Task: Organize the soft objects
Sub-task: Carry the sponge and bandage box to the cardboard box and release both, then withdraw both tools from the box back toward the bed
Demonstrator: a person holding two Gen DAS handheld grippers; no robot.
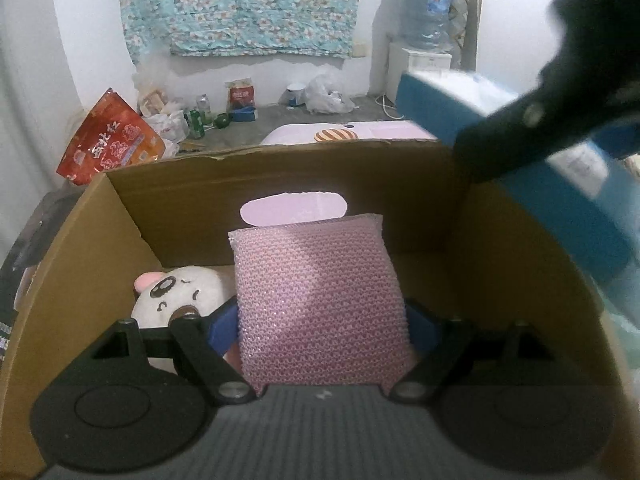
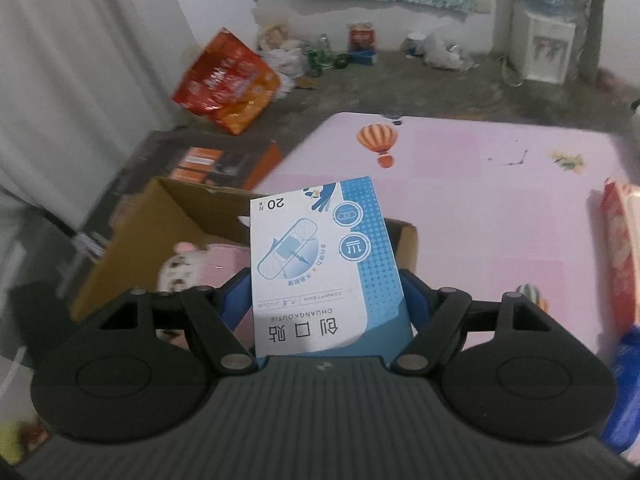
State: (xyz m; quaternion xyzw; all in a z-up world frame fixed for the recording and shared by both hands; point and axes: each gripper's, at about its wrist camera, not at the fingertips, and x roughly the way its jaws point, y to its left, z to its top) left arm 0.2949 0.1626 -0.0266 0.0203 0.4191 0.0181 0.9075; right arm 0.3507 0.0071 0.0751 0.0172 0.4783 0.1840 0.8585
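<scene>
Left gripper [image 1: 320, 312]: fingers set wide, blue pads pressed on either side of a pink sponge [image 1: 320, 300], held upright inside the carton [image 1: 280, 184], its top edge just below the carton's handle cut-out. Plush toy [image 1: 180, 296]: white, pink ear, lying on the carton floor to the left of the sponge, partly behind the left finger. Right gripper [image 2: 326, 300]: fingers moderately wide, clamped on a blue-and-white plaster box [image 2: 320, 264], printed face up, held above the near-right rim of the carton [image 2: 168, 216]; in the left wrist view the same box [image 1: 520, 168] shows blurred over the carton's right wall. Plush toy [image 2: 180, 268] and something pink beside it visible in the carton below. Desk [image 2: 480, 208]: pink cover with a balloon print; carton stands at its left edge. Red-and-white packet [image 2: 620, 248] lies at the desk's right edge. Floor beyond: red snack bag [image 2: 224, 80], bottles, litter.
</scene>
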